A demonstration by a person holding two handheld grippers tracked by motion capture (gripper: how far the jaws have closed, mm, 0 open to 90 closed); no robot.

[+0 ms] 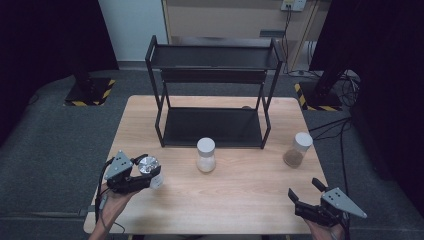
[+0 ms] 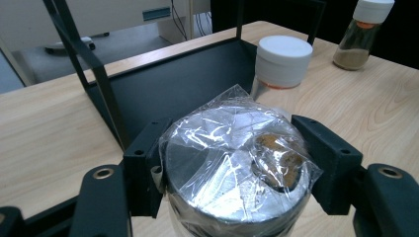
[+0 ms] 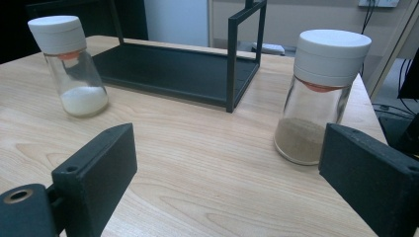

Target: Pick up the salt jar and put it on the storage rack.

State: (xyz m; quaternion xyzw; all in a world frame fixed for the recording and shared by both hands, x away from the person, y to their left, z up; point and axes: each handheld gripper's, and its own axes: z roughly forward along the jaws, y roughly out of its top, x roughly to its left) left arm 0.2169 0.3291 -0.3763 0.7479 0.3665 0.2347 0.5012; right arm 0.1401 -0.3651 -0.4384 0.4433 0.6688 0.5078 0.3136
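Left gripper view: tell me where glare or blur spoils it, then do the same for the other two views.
Left gripper view: bright glare off the crinkled wrap on the silver-topped jar in the left claw; the far brown-powder jar is soft. Right gripper view: even light, the claw's near pads slightly blurred. High view: the table is lit, its surroundings dark, with a small glint on the jar top.

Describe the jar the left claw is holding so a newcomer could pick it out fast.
Start at the black two-tier rack on the wooden table, then come toward the table's near left corner. There the left claw is shut on a jar. Unlike the two white-capped jars, its top is shiny silver under crinkled clear wrap.
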